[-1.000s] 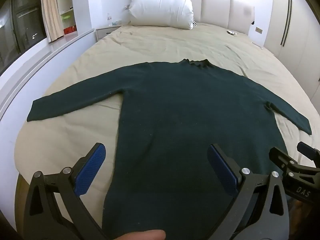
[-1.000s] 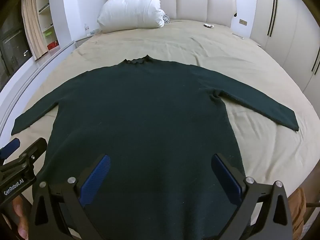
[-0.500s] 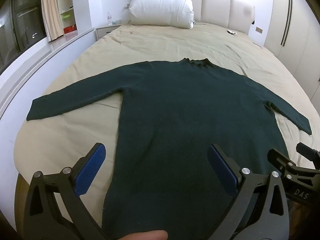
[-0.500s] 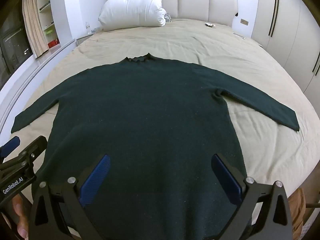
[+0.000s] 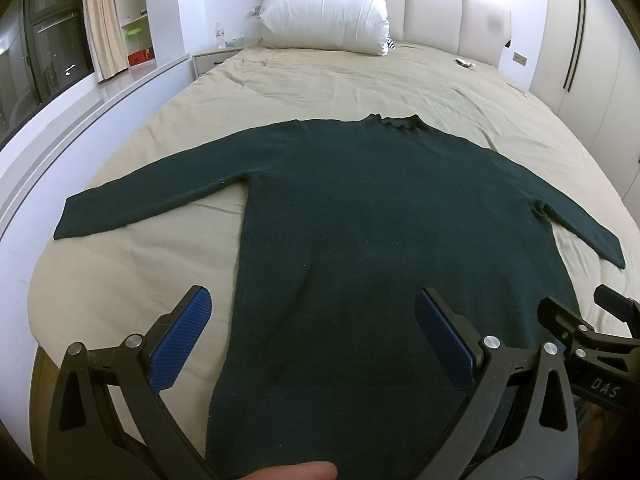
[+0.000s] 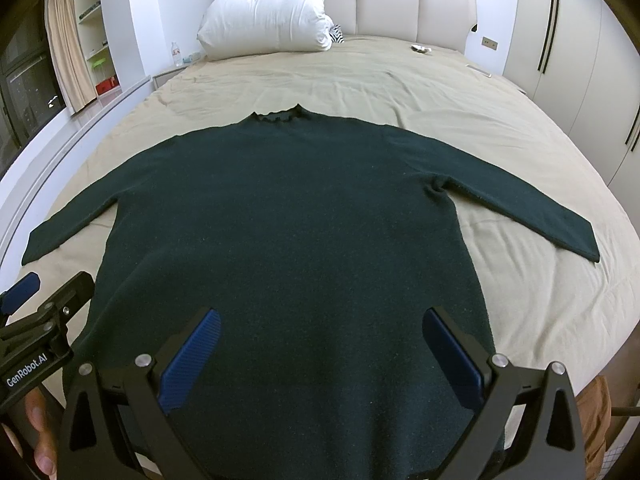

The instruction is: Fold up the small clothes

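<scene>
A dark green long-sleeved sweater [image 5: 380, 216] lies flat on the beige bed, collar toward the headboard, both sleeves spread out. It also shows in the right wrist view [image 6: 288, 220]. My left gripper [image 5: 312, 320] is open and empty, held above the sweater's lower left part. My right gripper [image 6: 320, 340] is open and empty above the lower middle of the sweater. The right gripper also shows at the right edge of the left wrist view [image 5: 592, 336], and the left gripper at the left edge of the right wrist view [image 6: 36, 312]. The hem is hidden below both views.
A white pillow [image 5: 324, 16] leans on the padded headboard [image 5: 448, 12]. A nightstand [image 5: 212, 60] and a white ledge [image 5: 80, 120] run along the bed's left side. White wardrobes [image 6: 580, 48] stand at the right. A small object [image 6: 420, 49] lies near the headboard.
Both grippers have drifted very slightly; the sweater lies as before and both grippers stay open.
</scene>
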Demonstrator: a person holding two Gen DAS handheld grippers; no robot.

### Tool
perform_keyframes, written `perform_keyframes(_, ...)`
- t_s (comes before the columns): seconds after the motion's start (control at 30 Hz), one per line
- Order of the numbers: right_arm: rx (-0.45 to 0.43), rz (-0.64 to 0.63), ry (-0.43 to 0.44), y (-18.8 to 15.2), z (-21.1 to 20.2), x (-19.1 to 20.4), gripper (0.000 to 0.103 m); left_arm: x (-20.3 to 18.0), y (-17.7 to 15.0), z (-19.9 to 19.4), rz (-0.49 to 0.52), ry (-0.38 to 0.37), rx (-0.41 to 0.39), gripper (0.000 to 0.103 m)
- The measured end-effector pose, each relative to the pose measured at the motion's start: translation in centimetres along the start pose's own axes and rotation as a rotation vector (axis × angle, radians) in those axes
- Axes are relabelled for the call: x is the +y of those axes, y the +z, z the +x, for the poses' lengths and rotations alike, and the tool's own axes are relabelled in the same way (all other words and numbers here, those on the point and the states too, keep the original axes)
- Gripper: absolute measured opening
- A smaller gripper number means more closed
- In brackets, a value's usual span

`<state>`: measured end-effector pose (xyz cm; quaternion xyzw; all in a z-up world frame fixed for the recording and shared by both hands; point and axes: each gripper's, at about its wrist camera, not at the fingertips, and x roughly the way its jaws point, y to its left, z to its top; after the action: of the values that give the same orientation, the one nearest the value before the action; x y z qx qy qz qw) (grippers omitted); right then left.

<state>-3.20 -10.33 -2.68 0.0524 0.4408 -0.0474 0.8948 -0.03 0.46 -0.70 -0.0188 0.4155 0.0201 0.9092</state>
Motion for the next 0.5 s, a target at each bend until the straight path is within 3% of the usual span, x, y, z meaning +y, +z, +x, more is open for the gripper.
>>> perform_keyframes(0.5, 0.003, 0.0, 0.004, 0.01, 0.0, 0.08, 0.103, -0.07, 0.01, -0.01, 0.0, 0.0, 0.001, 0.103)
